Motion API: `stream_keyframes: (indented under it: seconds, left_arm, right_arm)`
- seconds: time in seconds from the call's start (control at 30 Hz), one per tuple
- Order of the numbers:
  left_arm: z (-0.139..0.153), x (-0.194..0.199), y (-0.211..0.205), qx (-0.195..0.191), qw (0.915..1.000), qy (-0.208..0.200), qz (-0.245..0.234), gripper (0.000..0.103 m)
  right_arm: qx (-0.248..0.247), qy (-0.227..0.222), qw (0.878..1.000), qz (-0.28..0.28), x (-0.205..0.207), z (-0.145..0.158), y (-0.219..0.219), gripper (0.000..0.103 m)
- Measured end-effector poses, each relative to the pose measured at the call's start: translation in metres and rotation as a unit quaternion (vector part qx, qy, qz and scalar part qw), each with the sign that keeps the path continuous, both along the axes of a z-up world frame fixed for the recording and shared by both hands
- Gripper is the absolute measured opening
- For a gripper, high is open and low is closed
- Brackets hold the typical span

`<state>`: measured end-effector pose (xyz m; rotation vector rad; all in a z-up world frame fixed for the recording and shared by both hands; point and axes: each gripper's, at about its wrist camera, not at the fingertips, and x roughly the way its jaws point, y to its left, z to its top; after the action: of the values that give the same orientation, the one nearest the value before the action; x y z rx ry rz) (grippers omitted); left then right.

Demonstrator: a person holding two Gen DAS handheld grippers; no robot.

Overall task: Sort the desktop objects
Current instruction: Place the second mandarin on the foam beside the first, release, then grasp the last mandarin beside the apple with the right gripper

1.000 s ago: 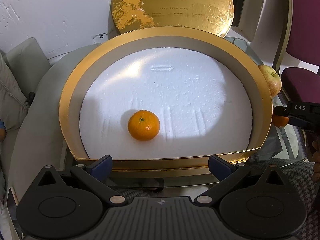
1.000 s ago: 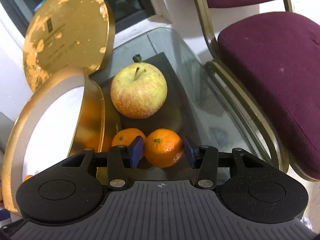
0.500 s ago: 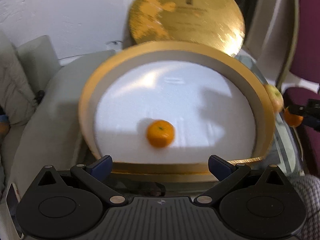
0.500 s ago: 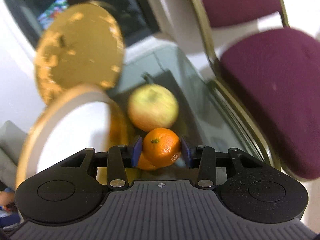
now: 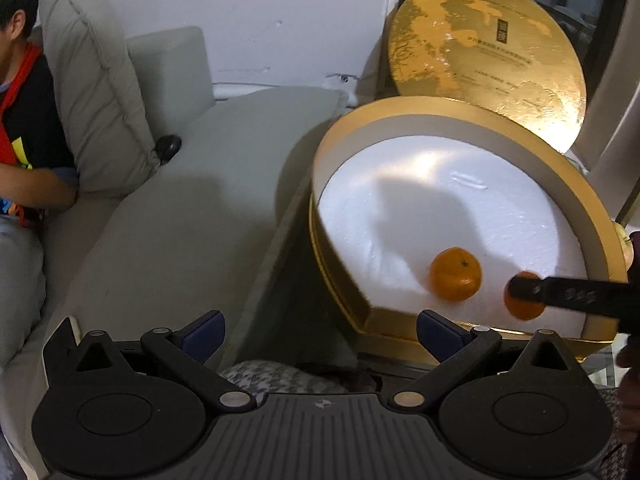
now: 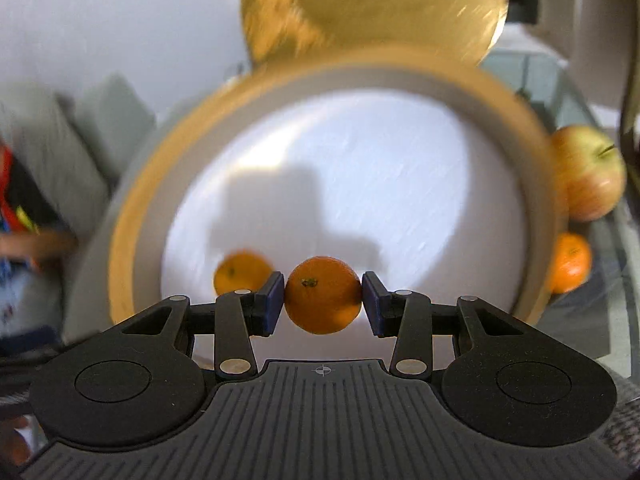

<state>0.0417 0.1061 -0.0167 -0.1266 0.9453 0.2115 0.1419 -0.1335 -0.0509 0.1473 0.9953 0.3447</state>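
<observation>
My right gripper [image 6: 323,300] is shut on a tangerine [image 6: 322,295] and holds it above the near part of the round gold box [image 6: 132,216] with its white foam floor. It also shows in the left wrist view [image 5: 524,297], at the box's near right. A second tangerine [image 5: 455,279] lies on the foam; in the right wrist view [image 6: 240,270] it is just left of the held one. A third tangerine [image 6: 570,262] and an apple [image 6: 586,172] sit outside the box at the right. My left gripper [image 5: 318,330] is open and empty, left of the box.
The gold lid [image 5: 486,56] leans upright behind the box. A grey sofa [image 5: 180,216] with a cushion [image 5: 96,88] is at the left, where a person [image 5: 20,92] sits. A glass tabletop [image 6: 556,80] carries the box.
My right gripper lifted the tangerine from beside the apple and carried it left over the box rim. My left gripper swung left, so the box now sits at its right.
</observation>
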Motion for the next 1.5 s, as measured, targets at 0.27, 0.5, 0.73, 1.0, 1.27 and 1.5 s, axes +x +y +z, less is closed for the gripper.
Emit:
stream_keyframes:
  seconds: [0.27, 0.5, 0.73, 1.0, 1.27, 1.5]
  left_arm:
    - [0.0, 0.001, -0.004, -0.004, 1.0, 0.0, -0.005, 0.102]
    - [0.008, -0.006, -0.021, 0.004, 0.9996, -0.007, -0.027, 0.102]
    - [0.015, 0.0, -0.068, 0.011, 0.9956, -0.009, -0.093, 0.102]
    - [0.007, 0.014, -0.123, 0.034, 0.9857, 0.005, -0.165, 0.102]
    - [-0.001, 0.027, -0.135, 0.047, 0.9844, 0.016, -0.169, 0.102]
    - [-0.001, 0.029, -0.132, 0.052, 0.9854, 0.02, -0.161, 0.102]
  right_arm:
    - [-0.042, 0.009, 0.999, 0.025, 0.001, -0.005, 0.016, 0.051]
    - [-0.014, -0.036, 0.999, -0.01, -0.02, 0.029, -0.018, 0.051]
    - [-0.006, -0.08, 0.991, -0.107, -0.051, 0.051, -0.095, 0.051]
    - [0.001, -0.047, 0.984, -0.169, -0.055, 0.018, -0.151, 0.051]
    - [0.018, -0.042, 0.982, -0.182, -0.029, -0.007, -0.163, 0.051]
    - [0.076, -0.023, 0.975, -0.208, 0.001, -0.028, -0.173, 0.052]
